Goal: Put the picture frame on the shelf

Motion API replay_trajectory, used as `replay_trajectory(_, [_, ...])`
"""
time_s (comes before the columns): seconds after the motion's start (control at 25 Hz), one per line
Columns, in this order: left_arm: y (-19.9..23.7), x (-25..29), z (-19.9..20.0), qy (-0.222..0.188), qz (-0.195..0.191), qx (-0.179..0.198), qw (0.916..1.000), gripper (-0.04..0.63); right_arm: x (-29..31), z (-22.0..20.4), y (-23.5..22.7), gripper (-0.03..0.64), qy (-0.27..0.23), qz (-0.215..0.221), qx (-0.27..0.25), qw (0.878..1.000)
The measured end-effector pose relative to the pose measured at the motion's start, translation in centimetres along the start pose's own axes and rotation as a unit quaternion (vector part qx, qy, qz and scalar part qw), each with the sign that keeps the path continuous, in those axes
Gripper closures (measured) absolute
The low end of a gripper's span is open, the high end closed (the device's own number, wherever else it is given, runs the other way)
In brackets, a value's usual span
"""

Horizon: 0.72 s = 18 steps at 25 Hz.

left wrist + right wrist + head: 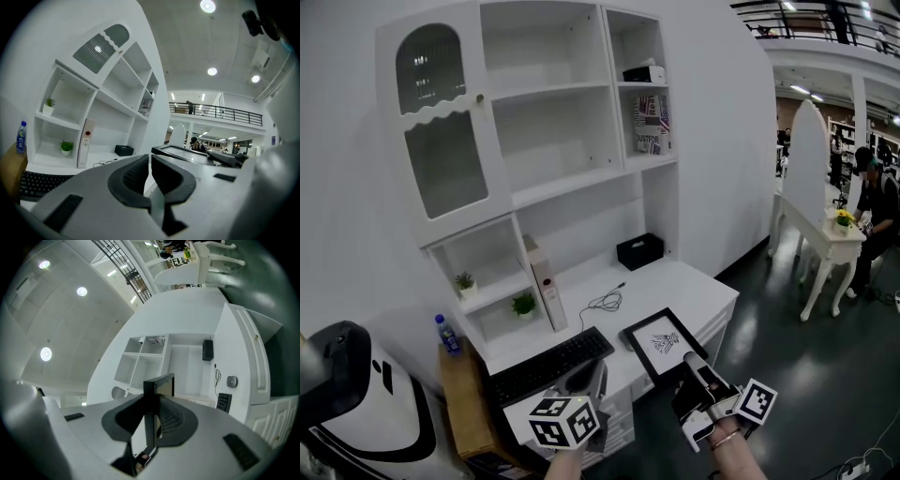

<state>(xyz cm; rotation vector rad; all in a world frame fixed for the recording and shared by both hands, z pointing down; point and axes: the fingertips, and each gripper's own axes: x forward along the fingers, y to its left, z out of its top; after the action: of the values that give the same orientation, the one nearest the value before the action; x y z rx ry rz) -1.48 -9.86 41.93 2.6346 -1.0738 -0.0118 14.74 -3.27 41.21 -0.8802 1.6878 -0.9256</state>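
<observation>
A black picture frame (663, 342) with a white drawing hangs tilted over the front edge of the white desk (694, 291). My right gripper (691, 367) is shut on its near edge. In the right gripper view the frame's black edge (158, 387) stands upright between the jaws. My left gripper (592, 377) is beside it on the left, over the keyboard (551, 364), shut and holding nothing. The left gripper view shows its pads nearly together (150, 161) and the frame (183, 152) off to the right. The white shelf unit (562, 89) rises behind the desk.
On the desk are a black box (639, 250), a white binder (544, 281), a cable (605, 302) and two small plants (523, 304). Upper right cubbies hold books (652, 124). A blue bottle (447, 334) stands left. A person (872, 216) sits at a white side table (825, 246).
</observation>
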Motion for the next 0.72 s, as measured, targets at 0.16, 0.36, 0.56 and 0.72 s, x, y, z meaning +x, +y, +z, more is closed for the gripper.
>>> replay_trajectory(0.16, [3.7, 3.1, 2.0, -0.004, -0.001, 0.004, 1.0, 0.571, 5.2, 0.6, -1.5, 0.538, -0.001, 0.008, 0.004, 1.0])
replay_trajectory(0.36, [8.0, 5.8, 4.3, -0.005, 0.002, 0.007, 1.0, 0.571, 10.7, 0.7, -3.0, 0.538, -0.01, 0.012, 0.016, 1.0])
replay_trajectory(0.56, [11.8, 7.5, 5.9, -0.003, 0.004, 0.006, 1.0, 0.571, 14.8, 0.4, -4.0, 0.538, -0.015, 0.015, 0.017, 1.0])
replay_trajectory(0.72, [13.6, 8.2, 6.7, -0.006, 0.008, -0.003, 0.9999, 0.571, 16.7, 0.0, -4.4, 0.538, -0.012, 0.009, 0.017, 1.0])
